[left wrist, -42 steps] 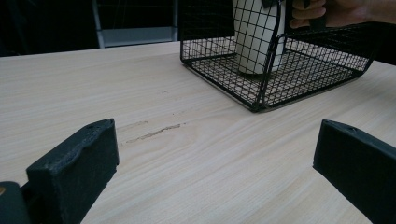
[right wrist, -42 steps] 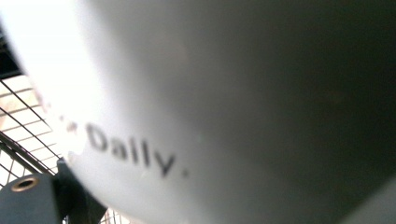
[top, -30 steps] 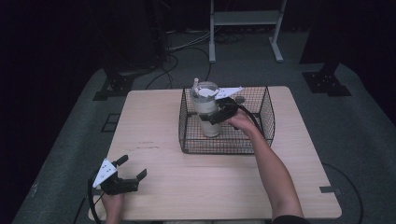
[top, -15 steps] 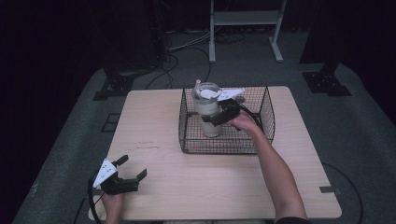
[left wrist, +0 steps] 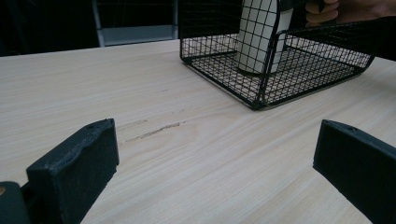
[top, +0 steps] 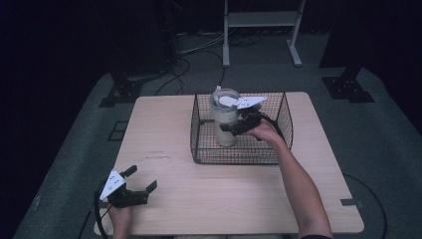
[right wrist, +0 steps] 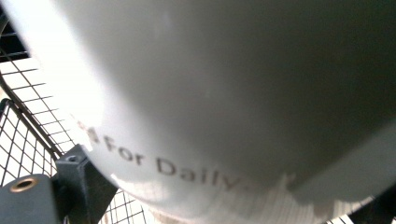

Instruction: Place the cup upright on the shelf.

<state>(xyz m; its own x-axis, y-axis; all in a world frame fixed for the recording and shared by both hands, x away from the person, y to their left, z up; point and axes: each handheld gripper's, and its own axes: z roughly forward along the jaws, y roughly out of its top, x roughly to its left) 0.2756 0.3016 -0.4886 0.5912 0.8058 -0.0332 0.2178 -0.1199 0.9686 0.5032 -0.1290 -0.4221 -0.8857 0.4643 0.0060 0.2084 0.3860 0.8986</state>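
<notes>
The right gripper (top: pixel 234 127) is clamped on the pale tumbler (top: pixel 224 117) standing upright inside the wire basket (top: pixel 239 154), probably to place it or lift it out. Well clear of the basket, the left gripper (top: pixel 133 189) waits, jaws apart.

Dark lab: floor cables (top: pixel 199 47), equipment stands (top: pixel 261 20).
</notes>
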